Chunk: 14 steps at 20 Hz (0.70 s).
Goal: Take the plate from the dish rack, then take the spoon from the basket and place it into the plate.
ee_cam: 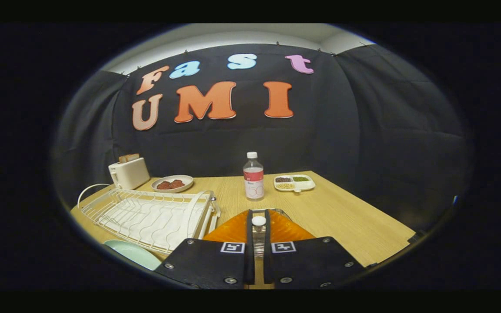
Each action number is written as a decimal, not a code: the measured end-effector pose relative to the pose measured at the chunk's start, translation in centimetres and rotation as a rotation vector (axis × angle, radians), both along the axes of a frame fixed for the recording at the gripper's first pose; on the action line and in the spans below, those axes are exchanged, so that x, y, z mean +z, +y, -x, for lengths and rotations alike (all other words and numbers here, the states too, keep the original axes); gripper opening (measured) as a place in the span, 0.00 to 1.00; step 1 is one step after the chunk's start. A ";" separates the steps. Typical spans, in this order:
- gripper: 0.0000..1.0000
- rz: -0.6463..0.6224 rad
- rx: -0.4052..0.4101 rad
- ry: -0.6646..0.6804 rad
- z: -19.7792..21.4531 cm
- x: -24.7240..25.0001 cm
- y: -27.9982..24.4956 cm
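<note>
Spoon clamped between gripper fingers, both pressing its clear handle; long axis runs straight ahead along fingers, rounded white end pointing forward. Orange translucent basket directly beneath and just beyond fingers, ribbed wall. White wire dish rack to left, ridged tray, curved loops. Pale green plate, smooth rim, on wooden table near rack's close corner. Open tabletop to right. Bottle, toaster, sectioned tray stand far back.
</note>
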<state>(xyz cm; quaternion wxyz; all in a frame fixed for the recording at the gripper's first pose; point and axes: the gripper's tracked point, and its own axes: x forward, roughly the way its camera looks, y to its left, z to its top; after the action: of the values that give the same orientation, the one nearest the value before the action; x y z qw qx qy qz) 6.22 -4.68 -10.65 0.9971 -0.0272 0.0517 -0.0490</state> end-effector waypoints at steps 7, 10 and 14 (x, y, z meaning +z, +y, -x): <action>0.04 -0.084 -0.020 0.019 -0.1 1.5 -0.6; 0.04 -0.104 -0.025 -0.010 0.3 3.2 -0.8; 0.05 -0.093 -0.030 -0.013 0.9 4.5 -0.1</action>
<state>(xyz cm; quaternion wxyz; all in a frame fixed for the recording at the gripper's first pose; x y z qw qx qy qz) 5.30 -4.81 -6.14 0.9967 0.0201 0.0478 -0.0617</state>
